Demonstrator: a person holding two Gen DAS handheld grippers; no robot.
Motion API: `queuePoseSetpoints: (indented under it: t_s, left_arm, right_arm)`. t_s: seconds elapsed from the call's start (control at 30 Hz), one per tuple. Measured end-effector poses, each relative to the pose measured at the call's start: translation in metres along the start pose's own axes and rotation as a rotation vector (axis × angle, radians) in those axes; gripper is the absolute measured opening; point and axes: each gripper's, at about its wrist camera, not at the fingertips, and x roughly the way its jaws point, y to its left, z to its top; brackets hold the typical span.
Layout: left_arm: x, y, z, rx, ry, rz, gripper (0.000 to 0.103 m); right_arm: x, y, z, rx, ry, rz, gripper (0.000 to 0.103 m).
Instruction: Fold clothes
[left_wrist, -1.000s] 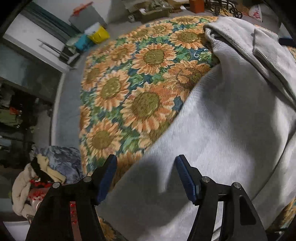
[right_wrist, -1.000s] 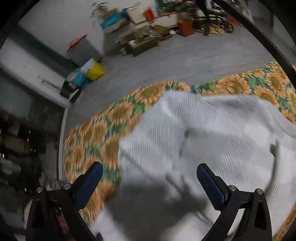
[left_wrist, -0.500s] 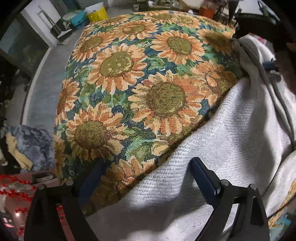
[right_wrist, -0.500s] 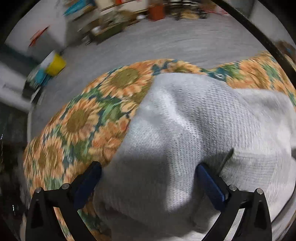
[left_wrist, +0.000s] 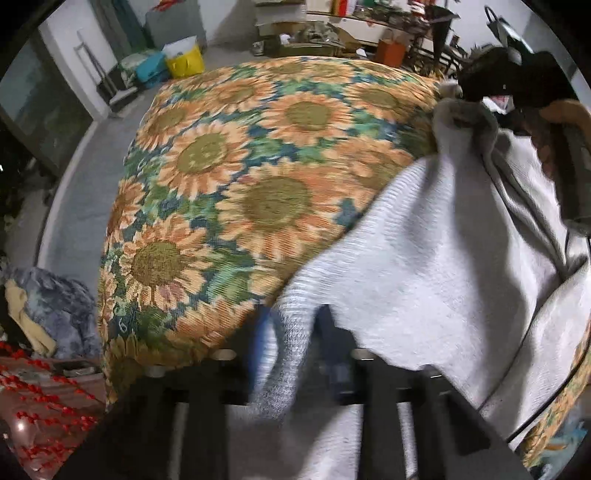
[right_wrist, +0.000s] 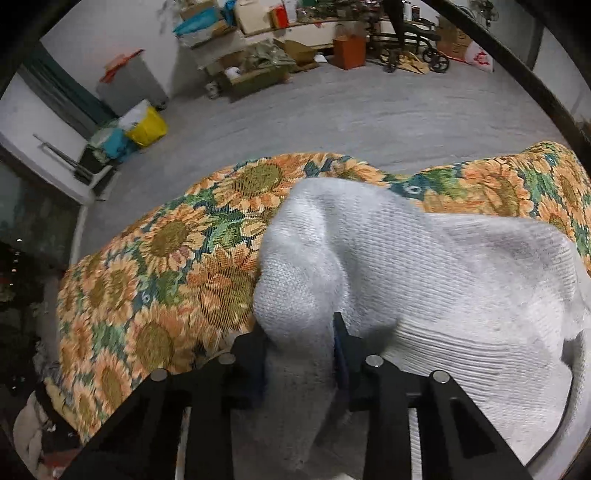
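A white knit garment (left_wrist: 424, 258) lies across a table draped in a sunflower-print cloth (left_wrist: 258, 166). My left gripper (left_wrist: 291, 343) points steeply down at the garment's near edge. Its jaws are closing, and a fold of fabric is pinched between the blue pads. In the right wrist view, my right gripper (right_wrist: 299, 347) is closing too, its pads squeezing a bunched ridge of the garment (right_wrist: 424, 266) above the cloth (right_wrist: 166, 266). The left wrist view shows the right gripper (left_wrist: 465, 92) at the far garment corner, held by a person's hand (left_wrist: 565, 114).
A heap of clothes (left_wrist: 55, 314) and a red beaded object (left_wrist: 37, 398) sit low beside the table's left edge. Grey floor surrounds the table. A yellow bin (right_wrist: 146, 127), an orange box (right_wrist: 349, 51) and a wheeled cart (right_wrist: 417, 48) stand among clutter along the far wall.
Both grippers stood wide open over the garment and now have fabric pinched between their pads. The left one slid to the garment's edge. The right one sank onto the cloth ridge.
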Motion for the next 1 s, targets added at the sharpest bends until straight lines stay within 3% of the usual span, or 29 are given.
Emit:
queuePoseSetpoints:
  t_s: [0.07,0.17,0.27,0.4,0.43,0.53,0.67,0.77,0.83,0.9,1.0]
  left_arm:
    - [-0.006,-0.008,-0.005,0.005,0.004,0.011,0.010]
    - [-0.034,-0.009,-0.018,-0.028,-0.035,-0.030,0.009]
    - [-0.085,-0.015,-0.039,-0.053,-0.107,-0.095,0.009]
    - [-0.155,-0.041,-0.072,-0.056,-0.217,-0.248,0.008]
    - [-0.163,-0.033,-0.070,-0.054,-0.234,-0.274,0.008]
    - [-0.188,-0.061,-0.115,-0.015,-0.272,-0.308,0.008]
    - [-0.173,-0.119,-0.144,0.074,-0.197,-0.288,0.008]
    - [-0.102,-0.130,-0.156,0.112,-0.071,-0.316,0.008]
    - [-0.076,-0.144,-0.160,0.109,-0.015,-0.293,0.008]
    - [-0.062,-0.152,-0.165,0.105,-0.004,-0.263,0.008]
    - [-0.062,-0.152,-0.172,0.092,-0.029,-0.247,0.008]
  right_arm:
    - [-0.016,-0.015,-0.004,0.028,-0.032,0.065,0.031]
    - [-0.043,-0.033,-0.005,0.018,-0.070,0.126,0.031]
    - [-0.077,-0.051,-0.006,-0.020,-0.108,0.181,0.030]
    - [-0.134,-0.077,-0.020,-0.028,-0.181,0.310,0.030]
    - [-0.145,-0.089,-0.027,-0.025,-0.198,0.337,0.030]
    - [-0.172,-0.127,-0.052,-0.028,-0.244,0.397,0.030]
    - [-0.179,-0.189,-0.089,-0.014,-0.272,0.419,0.030]
    - [-0.154,-0.238,-0.111,0.079,-0.233,0.445,0.030]
    - [-0.134,-0.271,-0.123,0.153,-0.192,0.456,0.030]
    - [-0.119,-0.293,-0.135,0.214,-0.182,0.485,0.033]
    - [-0.112,-0.314,-0.148,0.288,-0.198,0.572,0.047]
